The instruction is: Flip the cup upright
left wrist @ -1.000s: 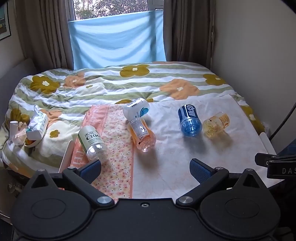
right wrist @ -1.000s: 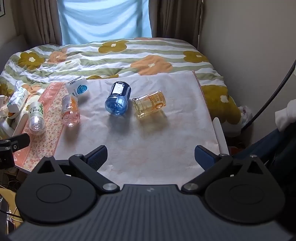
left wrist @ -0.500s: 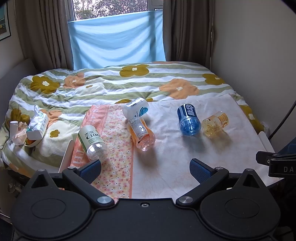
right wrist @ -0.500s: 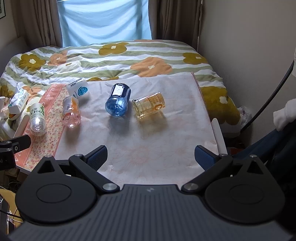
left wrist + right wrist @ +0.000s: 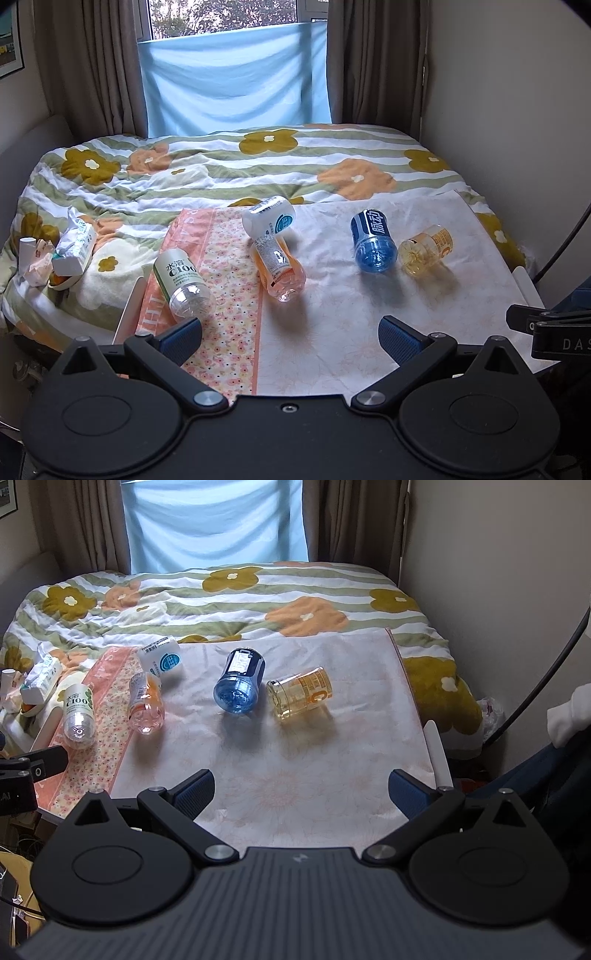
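Several bottle-like cups lie on their sides on a cloth-covered board on the bed. From left: a green-and-white cup, a pink cup, a white cup, a blue cup and a yellow cup. My left gripper is open and empty, near the board's front edge, short of the pink cup. My right gripper is open and empty, short of the blue and yellow cups.
The board carries a pale floral cloth and a pink floral strip. A tissue pack and clutter lie on the flowered quilt at the left. A wall stands close on the right; curtains and window behind.
Both views have shifted very slightly; the cups lie as before. Both grippers stay open.
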Action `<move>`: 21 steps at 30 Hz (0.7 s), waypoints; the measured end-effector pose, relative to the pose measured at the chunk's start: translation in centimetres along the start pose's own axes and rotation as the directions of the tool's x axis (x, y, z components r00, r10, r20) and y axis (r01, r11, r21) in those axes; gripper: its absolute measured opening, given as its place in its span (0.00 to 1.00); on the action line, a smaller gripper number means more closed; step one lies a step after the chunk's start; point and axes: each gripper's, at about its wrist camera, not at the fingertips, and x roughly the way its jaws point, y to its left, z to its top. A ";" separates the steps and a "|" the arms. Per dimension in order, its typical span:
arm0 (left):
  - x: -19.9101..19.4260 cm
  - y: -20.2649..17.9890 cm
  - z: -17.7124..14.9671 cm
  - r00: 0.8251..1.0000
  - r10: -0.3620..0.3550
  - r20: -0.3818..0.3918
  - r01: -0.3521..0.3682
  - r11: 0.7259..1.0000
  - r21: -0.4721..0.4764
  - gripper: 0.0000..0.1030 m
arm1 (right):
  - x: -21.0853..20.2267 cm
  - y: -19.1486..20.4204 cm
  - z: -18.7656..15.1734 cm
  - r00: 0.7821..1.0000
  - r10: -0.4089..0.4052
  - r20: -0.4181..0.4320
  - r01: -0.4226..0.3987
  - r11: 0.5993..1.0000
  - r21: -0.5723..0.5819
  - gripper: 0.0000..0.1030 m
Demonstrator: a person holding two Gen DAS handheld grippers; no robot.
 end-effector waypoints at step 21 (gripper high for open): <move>0.0 -0.1 0.1 1.000 0.007 0.003 -0.007 1.000 -0.007 1.00 | 0.0 0.0 0.2 1.000 0.001 0.005 -0.001 1.000 -0.004 1.00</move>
